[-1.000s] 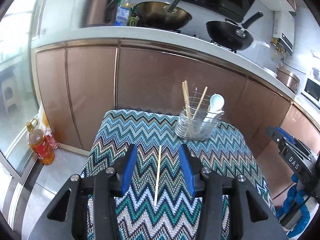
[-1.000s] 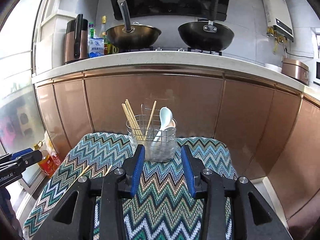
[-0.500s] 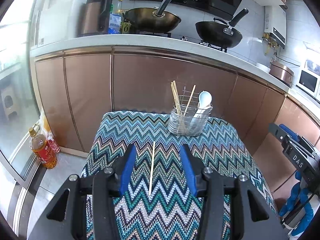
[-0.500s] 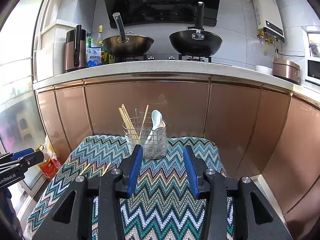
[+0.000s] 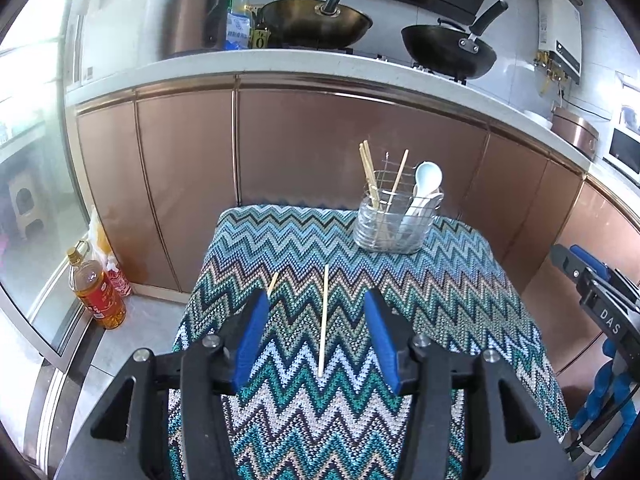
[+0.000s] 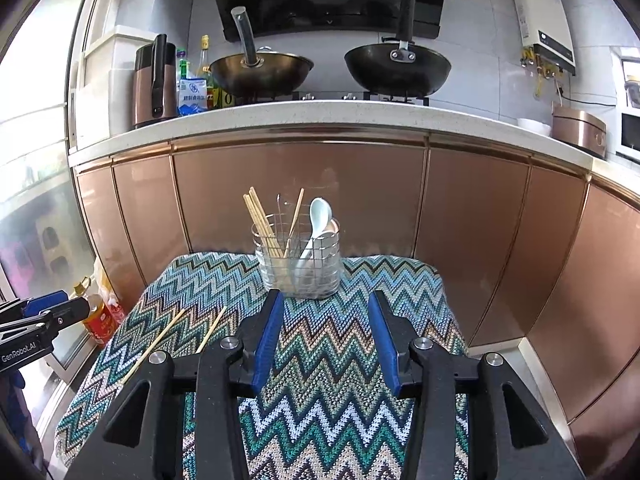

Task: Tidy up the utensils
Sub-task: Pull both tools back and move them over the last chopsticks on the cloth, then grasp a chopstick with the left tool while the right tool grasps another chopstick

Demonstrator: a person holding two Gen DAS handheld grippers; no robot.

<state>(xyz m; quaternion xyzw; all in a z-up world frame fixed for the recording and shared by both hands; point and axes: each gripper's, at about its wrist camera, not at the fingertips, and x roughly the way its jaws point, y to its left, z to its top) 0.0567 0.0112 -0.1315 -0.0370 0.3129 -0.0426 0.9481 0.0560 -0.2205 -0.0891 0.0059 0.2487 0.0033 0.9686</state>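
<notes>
knitted cloth [image 5: 400,320], wooden chopstick [image 5: 323,320], wire holder [image 6: 298,264]

Both wrist views look down across one zigzag cloth [image 5: 440,280] toward cabinets [image 6: 300,192].

Zigzag knit cloth [image 5: 440,280] in teal, blue, white, tan and black. Pale wooden chopstick [image 5: 323,320] on it; a second pale chopstick [image 5: 273,283] nearer the cloth's left edge. Clear wire holder [image 6: 298,264] at the far edge, with tan chopsticks and a white spoon [image 6: 320,216]. Blue pads, black frames on left gripper [image 5: 316,340] and right gripper [image 6: 326,340]. Copper-brown cabinet fronts [image 6: 300,192]; speckled white worktop [image 6: 320,118].
</notes>
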